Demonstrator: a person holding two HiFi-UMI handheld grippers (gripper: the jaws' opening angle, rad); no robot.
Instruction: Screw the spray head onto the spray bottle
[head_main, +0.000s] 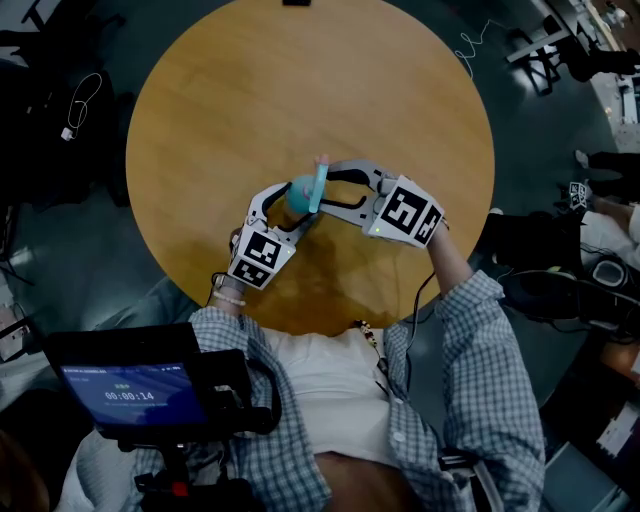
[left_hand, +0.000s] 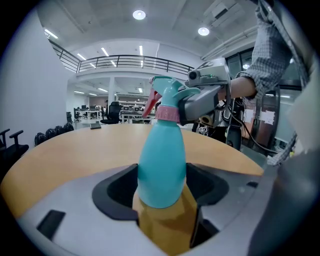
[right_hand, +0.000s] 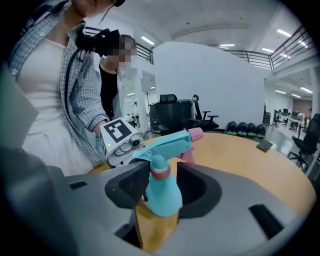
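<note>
Two claws at teal plastic spray bottle (left_hand: 161, 165): my left claw (head_main: 295, 205) pinches body; my right claw (head_main: 325, 188) spread loose around pink collar (right_hand: 160, 172).

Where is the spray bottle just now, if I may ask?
Head view: the spray bottle is over the table's near half, in the left gripper, the right gripper at its neck.

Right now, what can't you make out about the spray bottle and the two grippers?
Threads under the pink collar: covered by it in every view.
Whether the right gripper presses that collar: right gripper view, contact unclear.
Body of the spray bottle: head view, partly under the spray head, dark and small.
</note>
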